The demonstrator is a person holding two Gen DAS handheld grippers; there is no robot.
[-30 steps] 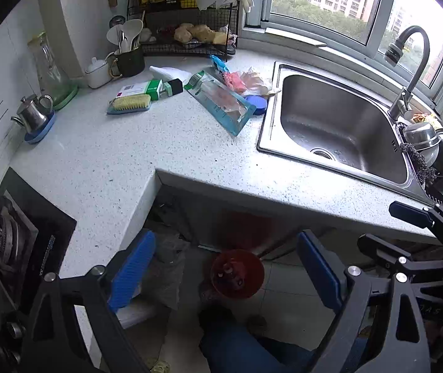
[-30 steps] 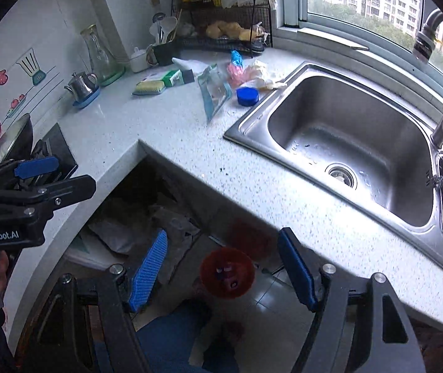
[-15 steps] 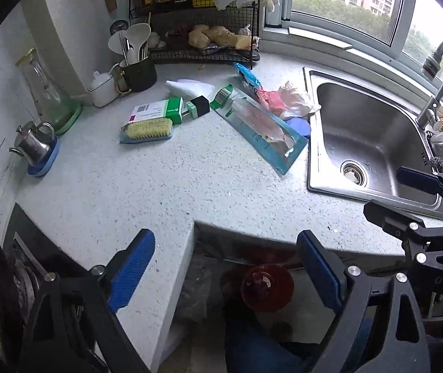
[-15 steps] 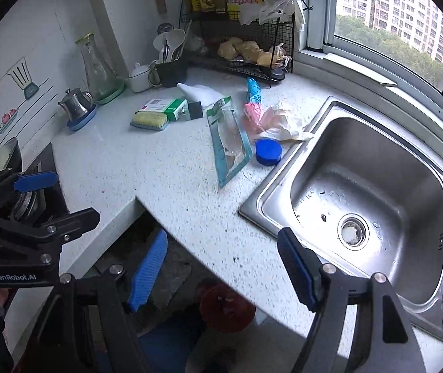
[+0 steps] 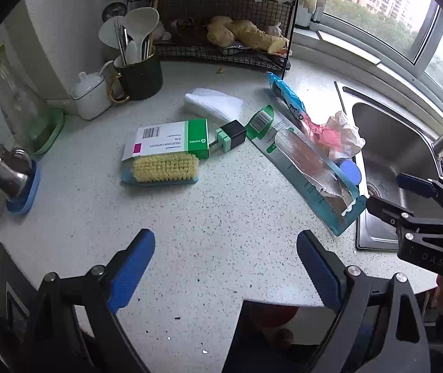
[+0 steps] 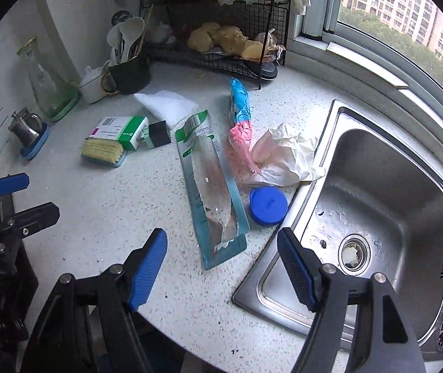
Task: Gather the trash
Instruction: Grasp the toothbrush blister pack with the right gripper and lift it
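Note:
Trash lies on the speckled counter [image 5: 209, 217] beside the sink. A long torn teal blister pack [image 6: 210, 186] [image 5: 307, 164] lies nearest. Right of it are a blue and pink wrapper [image 6: 241, 118], crumpled white paper [image 6: 286, 155] and a round blue lid [image 6: 268, 206]. A green and white box [image 5: 171, 140] lies further left. My left gripper [image 5: 224, 267] is open and empty over the counter's front. My right gripper [image 6: 221, 264] is open and empty just short of the blister pack's near end.
A steel sink [image 6: 377, 217] is on the right. A scrub brush [image 5: 162, 168], a small black and green block [image 5: 229, 135], a folded white cloth [image 5: 212, 104], a utensil mug [image 5: 137, 74], a wire rack [image 5: 227, 31], a glass jug [image 5: 22, 105] and a small kettle [image 5: 10, 174] stand behind.
Both grippers have moved up and forward from below the counter edge to over the counter, closer to the trash. Both stay open.

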